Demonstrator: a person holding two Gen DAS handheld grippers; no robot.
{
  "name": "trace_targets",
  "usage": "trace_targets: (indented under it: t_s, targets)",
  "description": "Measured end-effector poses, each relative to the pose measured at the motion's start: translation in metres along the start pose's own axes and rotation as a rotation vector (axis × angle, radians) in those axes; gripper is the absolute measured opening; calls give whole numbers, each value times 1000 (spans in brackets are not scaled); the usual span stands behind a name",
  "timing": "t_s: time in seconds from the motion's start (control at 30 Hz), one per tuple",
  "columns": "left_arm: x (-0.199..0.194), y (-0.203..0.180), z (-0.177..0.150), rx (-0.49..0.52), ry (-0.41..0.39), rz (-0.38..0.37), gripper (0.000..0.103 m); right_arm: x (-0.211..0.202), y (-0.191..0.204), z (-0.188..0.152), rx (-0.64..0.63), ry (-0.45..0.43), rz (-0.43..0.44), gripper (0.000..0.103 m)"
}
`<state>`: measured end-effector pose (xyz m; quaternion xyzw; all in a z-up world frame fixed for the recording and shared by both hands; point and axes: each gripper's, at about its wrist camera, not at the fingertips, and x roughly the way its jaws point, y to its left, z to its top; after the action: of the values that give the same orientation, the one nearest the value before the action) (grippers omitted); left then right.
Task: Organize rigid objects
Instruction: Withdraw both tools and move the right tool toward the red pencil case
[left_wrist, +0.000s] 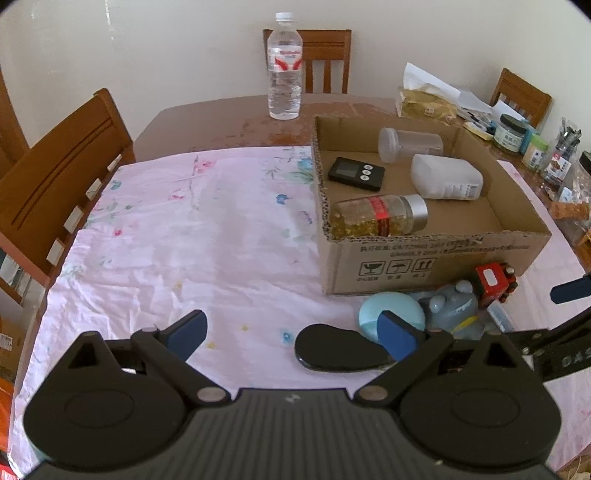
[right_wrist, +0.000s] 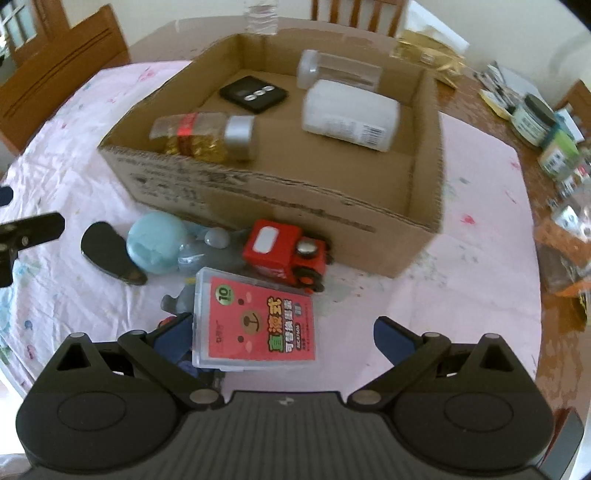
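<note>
Now your right gripper (right_wrist: 283, 334) gapes wide around the red card case (right_wrist: 255, 321) at lower centre, gripping nothing, while your left gripper (left_wrist: 291, 332) hangs equally open and empty.

A brown wooden table (left_wrist: 221, 122) carries a pink floral cloth (left_wrist: 192, 236) over its near part. At 12 o'clock on the bare wood stands a water bottle (left_wrist: 284, 66). A cardboard box (left_wrist: 424, 258) sits on the cloth at 2 o'clock. Just before the box, at 4 o'clock, lie a black oval piece (left_wrist: 332, 350), a pale blue round thing (left_wrist: 388, 314), a grey toy (left_wrist: 454, 306), a red toy truck (left_wrist: 493, 282) and a clear card case (right_wrist: 255, 321), crowded together. Jars (left_wrist: 511, 133) and packets (left_wrist: 424, 103) line the edge at 2 to 3 o'clock.
</note>
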<state>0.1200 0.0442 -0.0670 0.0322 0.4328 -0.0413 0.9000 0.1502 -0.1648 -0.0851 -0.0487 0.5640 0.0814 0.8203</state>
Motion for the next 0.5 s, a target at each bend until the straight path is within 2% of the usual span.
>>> trace_targets:
  t_s: [0.23, 0.33, 0.5]
  targets:
    - [8, -10, 2, 35, 15, -17, 98, -9, -25, -5, 60, -16, -25, 103]
    - [11, -14, 2, 44, 23, -23, 98, -3, -33, -8, 67, -2, -69, 103]
    - [13, -19, 2, 58, 30, -28, 98, 9, -53, -17, 113, 30, -90, 103]
